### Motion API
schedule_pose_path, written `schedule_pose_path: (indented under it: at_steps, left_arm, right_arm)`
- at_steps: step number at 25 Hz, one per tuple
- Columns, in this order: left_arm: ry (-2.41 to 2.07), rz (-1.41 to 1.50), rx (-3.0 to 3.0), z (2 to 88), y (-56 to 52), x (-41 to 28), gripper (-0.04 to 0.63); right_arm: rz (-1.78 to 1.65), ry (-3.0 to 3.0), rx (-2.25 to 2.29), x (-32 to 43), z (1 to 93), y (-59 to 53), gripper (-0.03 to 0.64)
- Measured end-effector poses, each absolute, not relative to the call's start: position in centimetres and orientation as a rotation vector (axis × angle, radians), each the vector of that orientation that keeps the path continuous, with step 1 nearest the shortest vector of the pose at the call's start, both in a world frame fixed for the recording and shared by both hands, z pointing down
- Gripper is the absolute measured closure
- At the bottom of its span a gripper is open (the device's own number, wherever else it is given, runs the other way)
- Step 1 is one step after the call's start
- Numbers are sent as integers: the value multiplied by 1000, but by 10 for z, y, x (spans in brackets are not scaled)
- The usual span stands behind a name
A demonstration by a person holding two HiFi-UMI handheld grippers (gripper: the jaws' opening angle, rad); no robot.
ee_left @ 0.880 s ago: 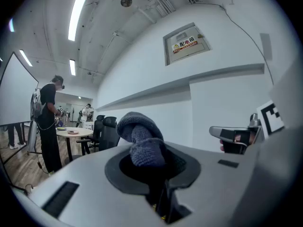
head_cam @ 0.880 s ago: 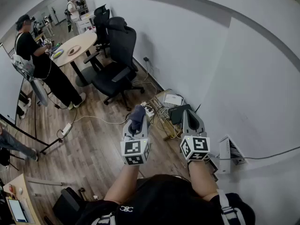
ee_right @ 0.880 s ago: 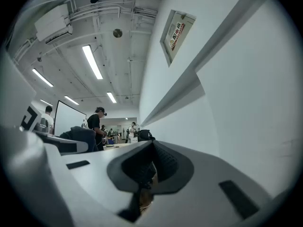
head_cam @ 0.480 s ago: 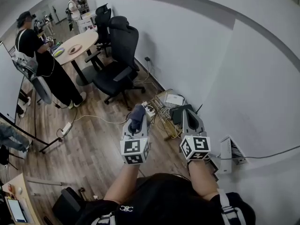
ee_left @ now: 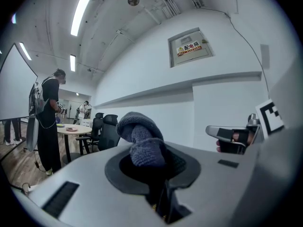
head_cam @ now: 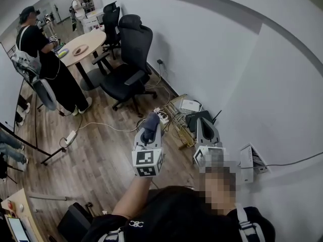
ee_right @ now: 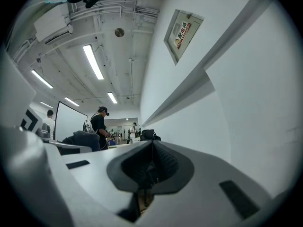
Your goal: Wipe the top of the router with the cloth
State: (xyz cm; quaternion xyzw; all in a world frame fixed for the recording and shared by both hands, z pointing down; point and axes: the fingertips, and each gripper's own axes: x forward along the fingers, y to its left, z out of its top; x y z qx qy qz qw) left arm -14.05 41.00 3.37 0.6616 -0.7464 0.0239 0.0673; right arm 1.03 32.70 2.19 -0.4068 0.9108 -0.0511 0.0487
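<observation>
A dark blue-grey cloth (head_cam: pixel 150 124) is bunched up in my left gripper (head_cam: pixel 151 126), which is shut on it and held in the air above the wooden floor. In the left gripper view the cloth (ee_left: pixel 140 143) bulges up out of the closed jaws. My right gripper (head_cam: pixel 203 123) hangs beside it to the right, shut with nothing in it (ee_right: pixel 150 167). Just beyond its tip, the black router (head_cam: pixel 194 118) with a thin antenna (head_cam: pixel 216 117) sits low on the floor by the white wall, partly hidden behind the gripper.
A wire basket (head_cam: pixel 177 119) with tangled cables, a white box (head_cam: pixel 190 105) and a power strip (head_cam: pixel 162 117) lie by the router. A black office chair (head_cam: pixel 127 72) stands to the far left. A person (head_cam: pixel 43 59) stands by a round table (head_cam: pixel 83 43). A wall panel (head_cam: pixel 250 160) is at the right.
Both grippers have drifted slightly forward toward the wall and the router. The cloth stays held in the left one.
</observation>
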Motion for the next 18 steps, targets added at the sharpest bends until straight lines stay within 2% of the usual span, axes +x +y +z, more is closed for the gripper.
schedule_pose_path:
  at_steps: [18]
  left_arm:
    - [-2116, 37, 2065, 57, 439, -204, 532]
  right_arm:
    - [-109, 2801, -1354, -62, 32, 370, 615]
